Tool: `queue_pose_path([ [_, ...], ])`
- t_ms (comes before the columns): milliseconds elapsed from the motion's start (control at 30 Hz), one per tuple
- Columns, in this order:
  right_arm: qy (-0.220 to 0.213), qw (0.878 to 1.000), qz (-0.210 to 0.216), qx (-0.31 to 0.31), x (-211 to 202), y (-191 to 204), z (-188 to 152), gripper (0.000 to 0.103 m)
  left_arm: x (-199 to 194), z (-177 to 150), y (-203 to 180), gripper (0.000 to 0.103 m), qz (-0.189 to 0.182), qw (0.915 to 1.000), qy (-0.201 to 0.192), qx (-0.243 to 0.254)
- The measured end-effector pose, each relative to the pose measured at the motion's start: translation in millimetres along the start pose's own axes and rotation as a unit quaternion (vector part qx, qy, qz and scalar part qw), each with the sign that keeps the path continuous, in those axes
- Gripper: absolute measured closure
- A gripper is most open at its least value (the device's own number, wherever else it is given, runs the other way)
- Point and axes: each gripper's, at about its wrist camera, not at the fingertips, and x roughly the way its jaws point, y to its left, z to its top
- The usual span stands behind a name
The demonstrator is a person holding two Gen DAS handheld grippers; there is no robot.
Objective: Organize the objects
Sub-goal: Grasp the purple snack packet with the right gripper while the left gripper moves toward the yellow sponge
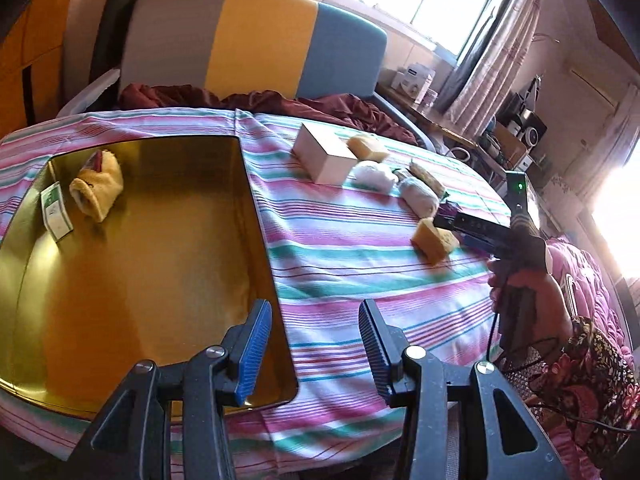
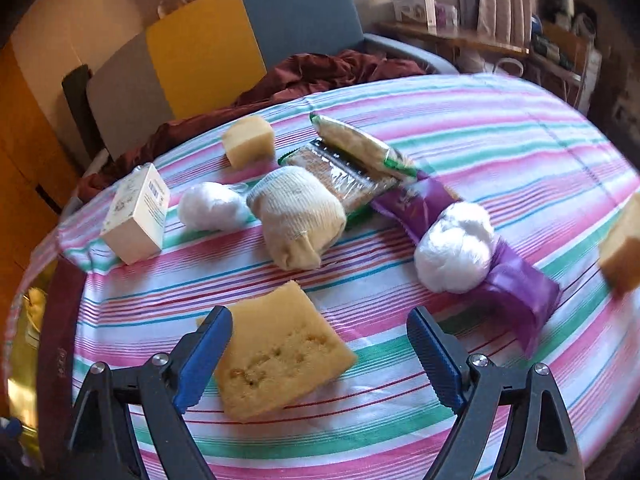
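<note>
Left wrist view: the left gripper (image 1: 314,350) hangs wide open and empty over the near right edge of a gold tray (image 1: 256,216); inside, at its far left corner, lie a yellow sock (image 1: 98,190) and a small green box (image 1: 56,214), so sorting has seemingly just begun.

Right wrist view: the right gripper (image 2: 320,356) is spread wide around a yellow sponge (image 2: 276,352), not yet squeezing; a white box (image 2: 136,216), rolled sock (image 2: 298,220), cotton balls (image 2: 454,246) and snack packets (image 2: 352,160) remain on the striped tablecloth (image 2: 520,140); an armchair (image 2: 224,36) stands behind.
</note>
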Motion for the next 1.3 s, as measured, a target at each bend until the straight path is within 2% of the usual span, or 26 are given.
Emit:
queue_pose_path([
  [133,0.000,0.999,0.038,-0.003,-2.5,13.2,-8.9,0.013,4.8,-0.1,-6.9,0.057,0.000,1.0000,0.008,0.006],
  [367,0.003,0.997,0.073,-0.038,-10.2,51.1,-35.5,0.013,9.5,-2.6,-15.4,0.057,0.002,0.9997,0.016,0.017],
  [500,0.008,0.994,0.090,-0.061,-14.5,59.3,-43.6,0.012,11.8,-3.1,-18.2,0.057,0.002,0.9996,0.020,0.020],
  [600,-0.026,0.995,0.065,-0.070,-30.1,49.9,-41.9,0.012,12.5,-2.9,-19.7,0.057,0.001,0.9996,0.021,0.021],
  [667,-0.062,0.996,0.024,-0.064,-43.3,30.4,-35.4,0.012,13.6,-2.9,-21.0,0.057,0.000,0.9996,0.021,0.021],
  [733,-0.077,0.995,-0.014,-0.067,-49.6,12.0,-26.9,0.010,16.0,-3.0,-22.0,0.057,-0.003,0.9995,0.025,0.021],
  [833,-0.072,0.992,-0.066,-0.080,-51.8,-17.5,-11.5,0.010,18.6,-4.1,-27.0,0.057,-0.007,0.9992,0.029,0.026],
  [933,-0.039,0.988,-0.100,-0.113,-43.1,-43.8,3.3,0.011,20.6,-4.3,-34.3,0.057,-0.008,0.9988,0.033,0.036],
  [1067,0.020,0.985,-0.092,-0.144,-26.7,-73.4,17.8,0.016,24.0,-3.3,-43.6,0.057,-0.007,0.9983,0.036,0.046],
  [1133,0.033,0.985,-0.086,-0.145,-22.4,-83.8,20.6,0.019,27.7,-2.2,-49.1,0.057,-0.007,0.9979,0.040,0.051],
  [1200,0.043,0.986,-0.079,-0.143,-15.3,-91.7,22.1,0.028,31.8,-1.2,-55.0,0.057,-0.008,0.9975,0.045,0.055],
  [1300,0.043,0.987,-0.066,-0.137,-7.9,-98.0,20.7,0.032,36.8,0.0,-65.7,0.057,-0.006,0.9963,0.051,0.069],
])
